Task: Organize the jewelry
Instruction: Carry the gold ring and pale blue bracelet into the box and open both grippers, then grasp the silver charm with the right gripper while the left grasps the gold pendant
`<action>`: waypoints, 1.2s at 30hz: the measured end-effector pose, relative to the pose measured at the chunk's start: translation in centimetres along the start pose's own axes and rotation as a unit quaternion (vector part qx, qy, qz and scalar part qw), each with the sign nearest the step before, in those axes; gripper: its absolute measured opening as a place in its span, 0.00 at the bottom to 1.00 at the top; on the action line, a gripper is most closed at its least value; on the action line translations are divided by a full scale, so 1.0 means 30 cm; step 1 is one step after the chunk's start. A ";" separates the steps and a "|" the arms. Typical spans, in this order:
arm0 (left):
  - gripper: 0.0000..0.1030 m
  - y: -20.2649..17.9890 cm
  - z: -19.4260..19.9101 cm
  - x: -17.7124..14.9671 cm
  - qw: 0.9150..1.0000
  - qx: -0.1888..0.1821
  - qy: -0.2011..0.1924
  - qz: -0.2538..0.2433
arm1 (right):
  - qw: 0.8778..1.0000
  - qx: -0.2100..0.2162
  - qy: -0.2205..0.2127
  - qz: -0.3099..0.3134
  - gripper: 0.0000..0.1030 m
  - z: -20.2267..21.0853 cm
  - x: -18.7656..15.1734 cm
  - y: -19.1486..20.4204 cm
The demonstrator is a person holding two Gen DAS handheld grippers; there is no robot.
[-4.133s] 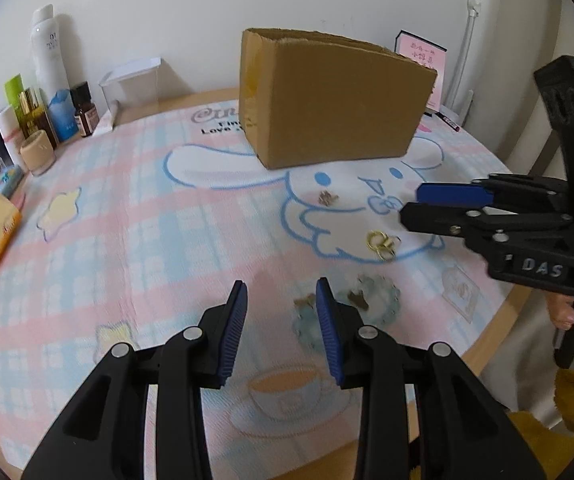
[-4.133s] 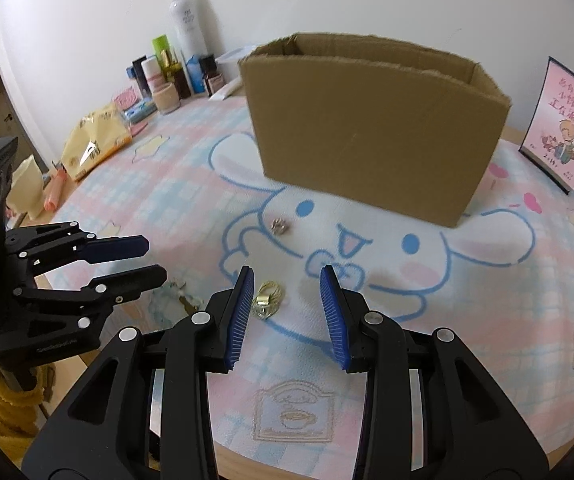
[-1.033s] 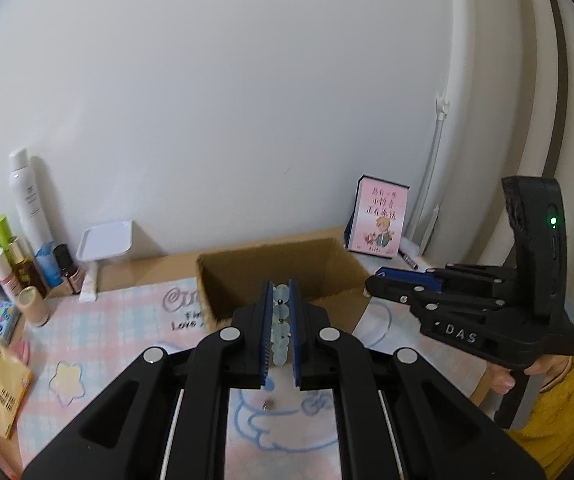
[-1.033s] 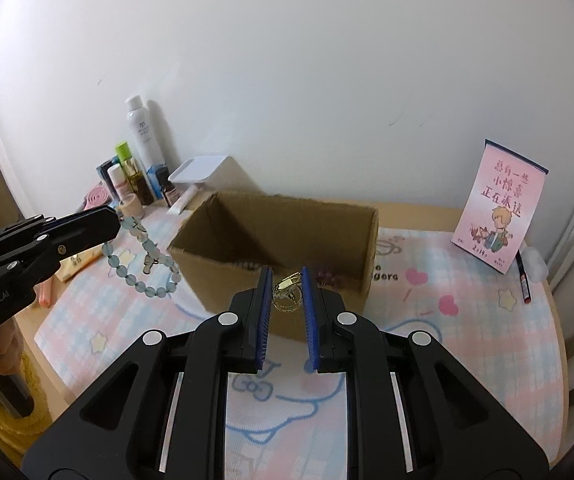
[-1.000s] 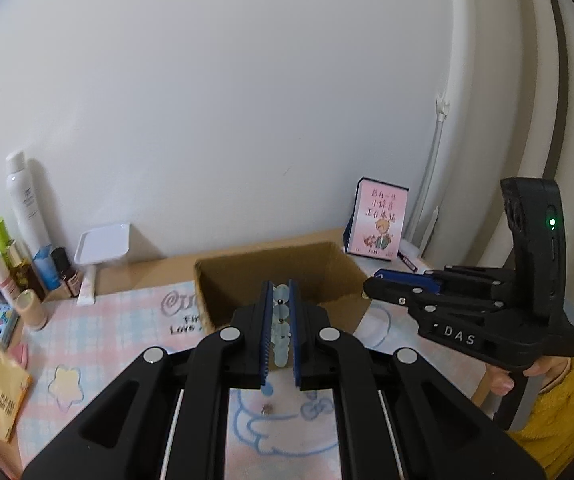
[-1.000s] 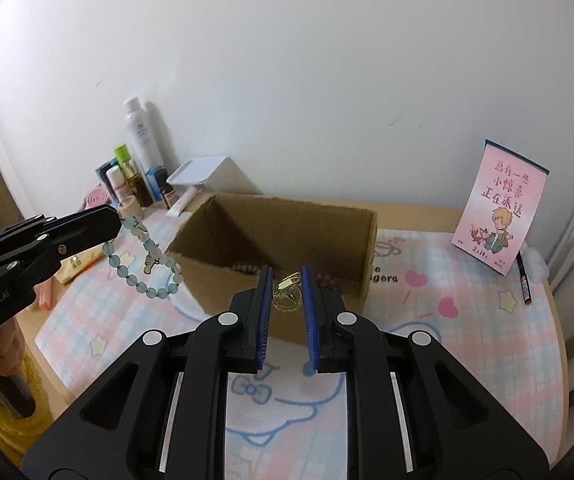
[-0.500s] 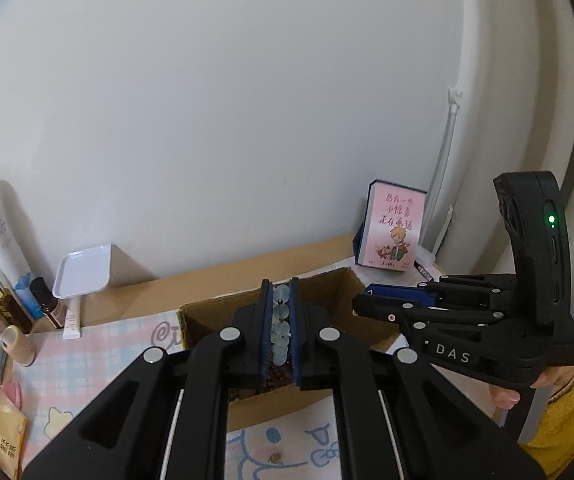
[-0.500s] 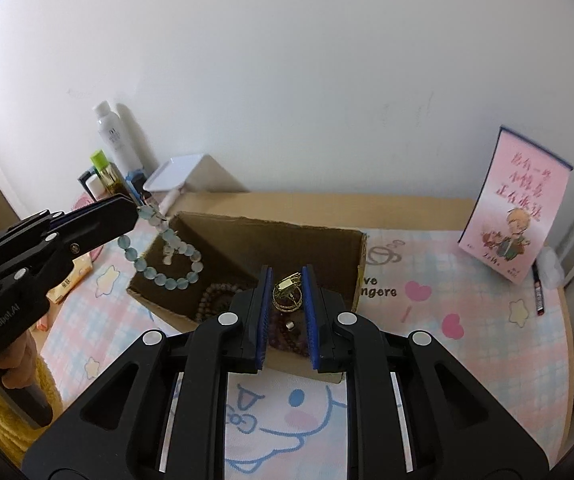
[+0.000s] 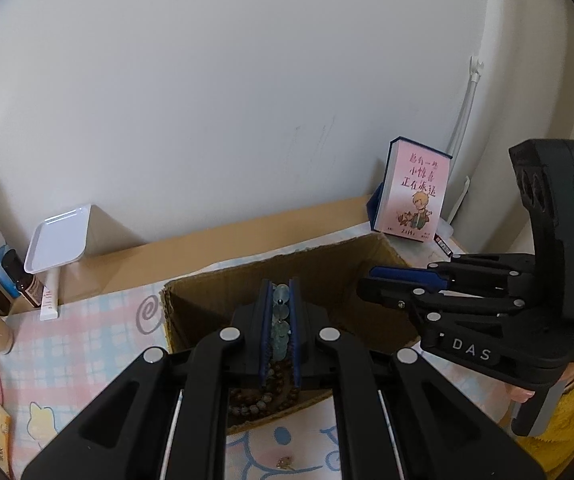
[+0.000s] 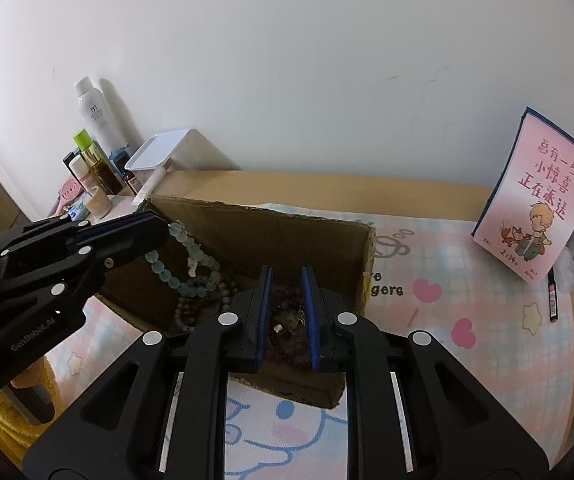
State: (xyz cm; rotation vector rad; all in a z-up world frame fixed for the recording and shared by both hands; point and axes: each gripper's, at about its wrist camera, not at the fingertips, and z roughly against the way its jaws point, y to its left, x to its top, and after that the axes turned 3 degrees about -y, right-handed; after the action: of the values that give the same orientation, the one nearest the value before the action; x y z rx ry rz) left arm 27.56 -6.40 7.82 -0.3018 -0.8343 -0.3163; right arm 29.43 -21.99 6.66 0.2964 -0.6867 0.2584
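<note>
The cardboard box fills the middle of both views, open at the top, standing on the pink-and-blue checked surface; darker bead strands already lie heaped on its floor. My left gripper is pinched tight on a bead bracelet, pale blue-green, whose loop hangs down inside the box near its left wall in the right wrist view. My right gripper hovers over the box with its blue pads parted a little and nothing between them; a small gold piece lies on the heap straight below (dropped there, I judge).

To finish this well, I would lower the left gripper until the loop rests on the heap, then part the pads, so the beads settle instead of bouncing out. One small charm lies loose on the surface at the bottom of the left view, in front of the box; I reckon it goes in next.
</note>
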 end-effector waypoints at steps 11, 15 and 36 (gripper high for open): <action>0.17 0.007 -0.027 -0.030 0.999 0.026 0.015 -0.011 | 1.000 -0.006 -0.016 0.010 0.16 0.018 -0.031 0.005; 0.28 0.013 0.013 -0.024 0.999 0.032 -0.002 -0.009 | 0.999 -0.008 -0.030 0.009 0.16 0.069 -0.034 0.006; 0.41 -0.004 0.341 -0.336 0.998 0.062 -0.019 -0.026 | 0.991 0.004 -0.088 0.105 0.36 0.276 -0.206 0.232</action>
State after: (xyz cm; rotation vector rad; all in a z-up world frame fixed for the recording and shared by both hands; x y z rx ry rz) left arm 14.30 -1.04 6.67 -0.1711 -0.8969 -0.3073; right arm 17.73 -19.27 9.96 0.2572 -0.8941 0.4398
